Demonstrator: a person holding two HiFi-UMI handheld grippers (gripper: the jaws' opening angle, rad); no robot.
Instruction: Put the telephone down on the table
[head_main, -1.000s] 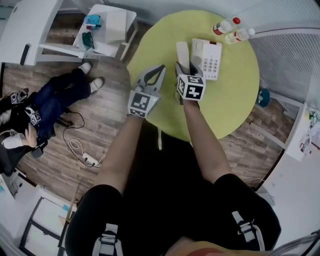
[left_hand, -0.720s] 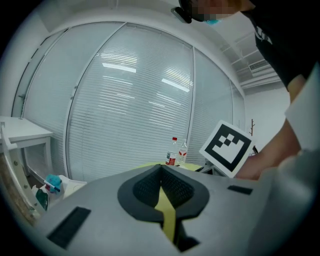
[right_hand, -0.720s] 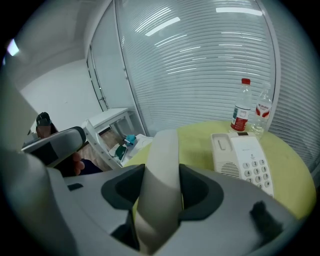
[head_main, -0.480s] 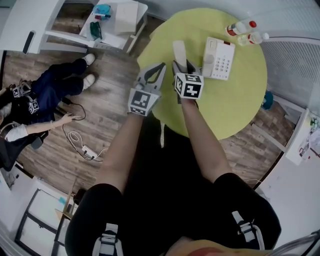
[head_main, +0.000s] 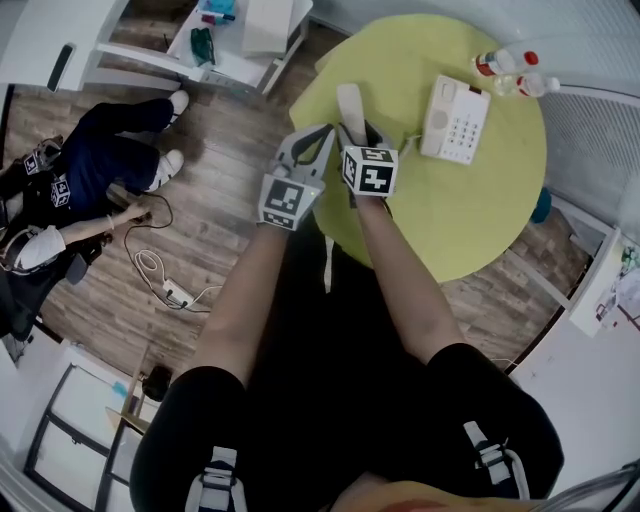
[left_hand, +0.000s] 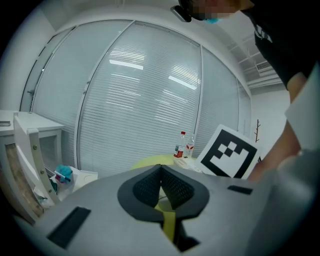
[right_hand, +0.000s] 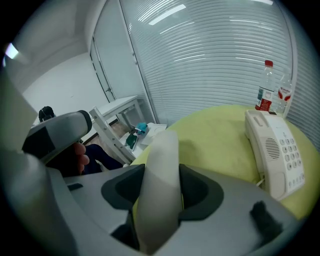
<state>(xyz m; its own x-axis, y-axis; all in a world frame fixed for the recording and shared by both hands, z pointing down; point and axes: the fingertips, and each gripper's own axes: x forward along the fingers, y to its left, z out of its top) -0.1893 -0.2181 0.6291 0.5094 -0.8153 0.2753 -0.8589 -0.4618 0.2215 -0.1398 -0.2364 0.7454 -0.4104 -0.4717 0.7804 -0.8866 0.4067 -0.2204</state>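
Note:
My right gripper (head_main: 358, 132) is shut on the white telephone handset (head_main: 349, 103), which sticks out past the jaws over the left part of the round yellow-green table (head_main: 470, 220). In the right gripper view the handset (right_hand: 162, 150) stands between the dark pads of the right gripper (right_hand: 161, 192). The white telephone base (head_main: 458, 120) with its keypad lies on the table to the right, seen too as the base (right_hand: 277, 150). My left gripper (head_main: 312, 138) hovers just left of the handset, shut with nothing held; its pads meet in the left gripper view (left_hand: 161, 186).
Two plastic bottles (head_main: 510, 62) stand behind the base at the table's far edge. A white side table (head_main: 250, 40) with small items is at the upper left. A seated person (head_main: 70, 190) and cables (head_main: 165, 290) are on the wooden floor.
Both grippers have moved left, away from the telephone base, and sunk a little. The handset went along in the right gripper, so the gap between handset and base has widened.

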